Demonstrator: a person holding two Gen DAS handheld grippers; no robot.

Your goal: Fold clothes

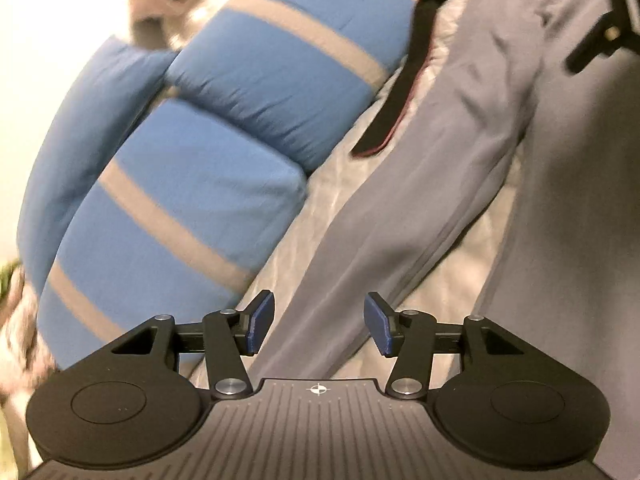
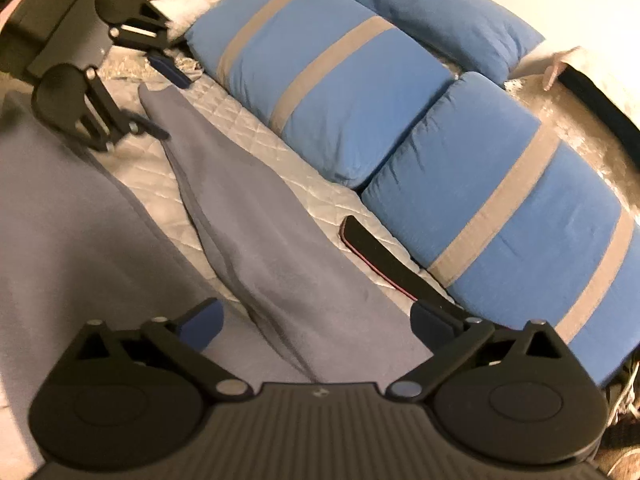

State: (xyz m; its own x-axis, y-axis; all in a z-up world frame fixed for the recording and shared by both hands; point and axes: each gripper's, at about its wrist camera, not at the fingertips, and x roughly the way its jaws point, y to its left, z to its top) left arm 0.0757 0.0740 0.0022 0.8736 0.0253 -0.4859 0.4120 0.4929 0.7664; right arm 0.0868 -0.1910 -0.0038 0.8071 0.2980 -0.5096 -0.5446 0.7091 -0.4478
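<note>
No text, label, brand name or number can be read in either view. The only sign to be seen is a small white crosshair mark (image 1: 317,389), a circle crossed by a horizontal and a vertical line, printed at the front middle edge of the ribbed grey body of the left gripper (image 1: 319,322). A like mark (image 2: 319,391) is seen at the same place on the body of the right gripper (image 2: 318,326), but it is too dim and blurred there for its form to be made out.
</note>
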